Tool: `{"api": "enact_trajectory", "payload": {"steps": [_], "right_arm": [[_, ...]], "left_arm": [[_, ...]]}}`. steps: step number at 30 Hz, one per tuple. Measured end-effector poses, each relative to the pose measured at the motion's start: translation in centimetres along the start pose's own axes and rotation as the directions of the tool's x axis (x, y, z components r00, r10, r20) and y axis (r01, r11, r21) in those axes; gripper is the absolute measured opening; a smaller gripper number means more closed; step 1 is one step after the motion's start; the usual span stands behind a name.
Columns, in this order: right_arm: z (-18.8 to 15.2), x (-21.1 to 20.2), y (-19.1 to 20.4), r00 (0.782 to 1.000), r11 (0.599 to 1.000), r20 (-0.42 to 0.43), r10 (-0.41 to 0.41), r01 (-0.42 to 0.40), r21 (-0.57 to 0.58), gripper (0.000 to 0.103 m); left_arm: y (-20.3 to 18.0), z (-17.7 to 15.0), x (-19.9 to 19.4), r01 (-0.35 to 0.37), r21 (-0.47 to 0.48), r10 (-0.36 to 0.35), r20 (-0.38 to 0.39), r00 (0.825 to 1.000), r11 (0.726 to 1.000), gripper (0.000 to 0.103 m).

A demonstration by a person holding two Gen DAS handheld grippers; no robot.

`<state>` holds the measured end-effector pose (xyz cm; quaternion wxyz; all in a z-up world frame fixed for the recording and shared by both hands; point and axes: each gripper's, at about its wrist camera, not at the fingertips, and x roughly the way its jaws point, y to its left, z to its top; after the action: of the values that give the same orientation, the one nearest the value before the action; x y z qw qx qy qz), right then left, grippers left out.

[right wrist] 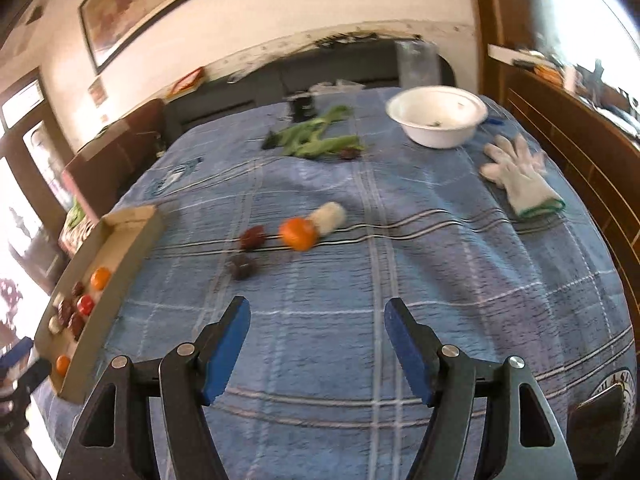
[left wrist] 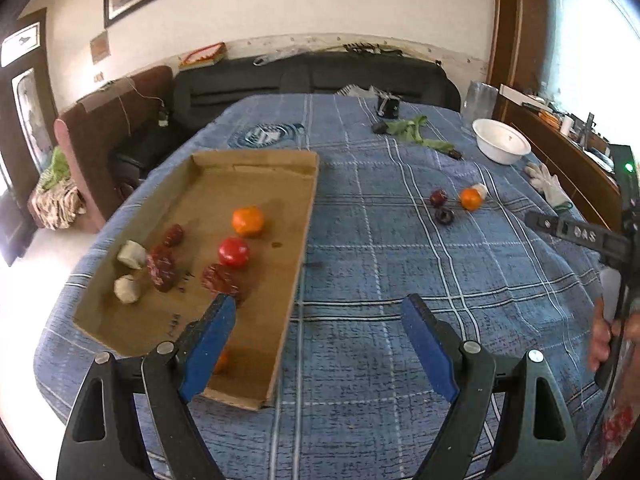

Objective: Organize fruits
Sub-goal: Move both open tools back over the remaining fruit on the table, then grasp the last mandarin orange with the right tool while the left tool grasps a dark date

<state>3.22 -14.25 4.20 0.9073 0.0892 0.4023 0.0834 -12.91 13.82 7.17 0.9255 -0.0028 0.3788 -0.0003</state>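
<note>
Blue-padded right gripper (right wrist: 316, 322) hangs over the plaid-covered counter (right wrist: 440, 280), jaws apart, empty. Left gripper (left wrist: 320, 312) at the cardboard tray (left wrist: 304, 216) edge, jaws apart, nothing held. Tray holds most fruit. Loose orange (right wrist: 297, 233), pale fruit (right wrist: 329, 216) and two dark fruits (right wrist: 252, 238) lie together mid-counter. Step, likely: reach for stragglers. Next: advance right gripper, straddle the orange.

Tray: the shallow brown cardboard tray (left wrist: 308, 216) lies on the left part of the blue checked cloth (left wrist: 360, 272).
In tray: round orange fruit (left wrist: 247, 221), shiny red fruit (left wrist: 233, 251) just in front of it.
Loose fruit: small orange fruit (right wrist: 297, 233) right of the tray.
Bowl: round white bowl (right wrist: 438, 116) far behind, white cloth glove (right wrist: 520, 178) to its right.
</note>
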Motion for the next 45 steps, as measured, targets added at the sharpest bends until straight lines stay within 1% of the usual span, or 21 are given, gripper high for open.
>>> {"api": "enact_trajectory", "payload": {"steps": [5,8,9,12,14,16,18,20,21,22,24,27,29,32,35,39,41,43,45], "right_arm": [[2.1,2.7,-1.0,0.999,0.998,-0.031,0.018,-0.016,0.057,0.074],[4.1,4.5,-0.6,1.000,0.998,-0.028,-0.006,0.008,0.060,0.074],[5.0,5.2,-0.1,1.000,0.999,-0.020,-0.023,0.024,0.045,0.074],[7.1,7.4,1.9,0.998,0.998,-0.016,-0.064,0.064,-0.025,0.067],[8.0,9.2,3.4,0.994,0.991,-0.026,-0.107,0.104,-0.078,0.067],[8.4,10.6,4.1,0.988,0.983,-0.041,-0.150,0.144,-0.114,0.066],[8.3,11.8,4.6,0.975,0.967,-0.059,-0.213,0.202,-0.156,0.066],[7.7,11.7,4.4,0.969,0.959,-0.071,-0.236,0.220,-0.176,0.066],[7.2,11.3,4.0,0.969,0.959,-0.079,-0.235,0.218,-0.183,0.066],[6.8,10.5,3.6,0.973,0.963,-0.078,-0.217,0.201,-0.182,0.066],[5.7,7.9,2.5,0.978,0.968,-0.074,-0.194,0.178,-0.179,0.066],[4.2,4.4,0.7,0.976,0.967,-0.071,-0.206,0.192,-0.170,0.066],[3.3,2.1,-1.0,0.983,0.978,-0.059,-0.173,0.164,-0.130,0.066],[2.7,0.5,-2.8,0.987,0.986,-0.044,-0.155,0.151,-0.074,0.066],[2.4,0.8,-3.1,0.990,0.991,-0.051,-0.128,0.125,-0.055,0.066],[1.6,2.9,-2.0,0.993,0.996,-0.088,-0.073,0.069,-0.053,0.066],[1.2,3.7,-1.6,0.993,0.996,-0.091,-0.072,0.066,-0.060,0.066],[1.0,4.2,-1.6,0.993,0.996,-0.091,-0.074,0.069,-0.058,0.066],[0.8,4.5,-1.8,0.993,0.996,-0.094,-0.075,0.070,-0.055,0.066]], "left_arm": [[-0.4,0.1,0.9,0.025,-0.004,-0.025,-0.007,1.000,1.000,0.084],[-0.6,0.2,1.6,0.036,-0.009,-0.036,-0.019,0.999,0.999,0.084],[-0.7,0.2,1.8,0.040,-0.010,-0.040,-0.024,0.999,0.999,0.084],[-0.9,0.2,2.4,0.050,-0.010,-0.051,-0.039,0.998,0.999,0.084],[-1.1,0.1,2.5,0.055,-0.007,-0.055,-0.046,0.997,0.998,0.084],[-1.1,0.1,2.6,0.057,-0.001,-0.057,-0.049,0.997,0.998,0.084],[-1.1,0.1,2.6,0.062,0.003,-0.062,-0.052,0.997,0.998,0.084],[-0.9,0.1,2.6,0.067,0.005,-0.067,-0.053,0.996,0.998,0.084],[-0.8,0.1,2.6,0.068,0.005,-0.068,-0.054,0.996,0.998,0.084],[-0.7,0.1,2.7,0.070,0.003,-0.070,-0.054,0.996,0.998,0.084],[-0.5,0.2,2.7,0.080,-0.004,-0.081,-0.053,0.995,0.997,0.084],[-0.4,0.3,2.7,0.114,-0.024,-0.115,-0.051,0.992,0.993,0.084],[-0.6,0.4,2.8,0.133,-0.030,-0.135,-0.047,0.990,0.991,0.084],[-1.5,0.4,2.8,0.159,-0.022,-0.160,-0.051,0.986,0.987,0.084],[-2.5,0.4,2.8,0.161,0.005,-0.160,-0.058,0.985,0.987,0.084],[-3.4,0.9,2.7,0.132,0.042,-0.130,-0.048,0.990,0.990,0.084],[-3.8,1.4,2.9,0.131,0.057,-0.128,-0.042,0.991,0.990,0.084],[-4.6,2.3,3.6,0.151,0.076,-0.149,-0.037,0.988,0.986,0.084],[-5.3,3.2,4.8,0.166,0.080,-0.162,-0.049,0.986,0.983,0.084]]}}
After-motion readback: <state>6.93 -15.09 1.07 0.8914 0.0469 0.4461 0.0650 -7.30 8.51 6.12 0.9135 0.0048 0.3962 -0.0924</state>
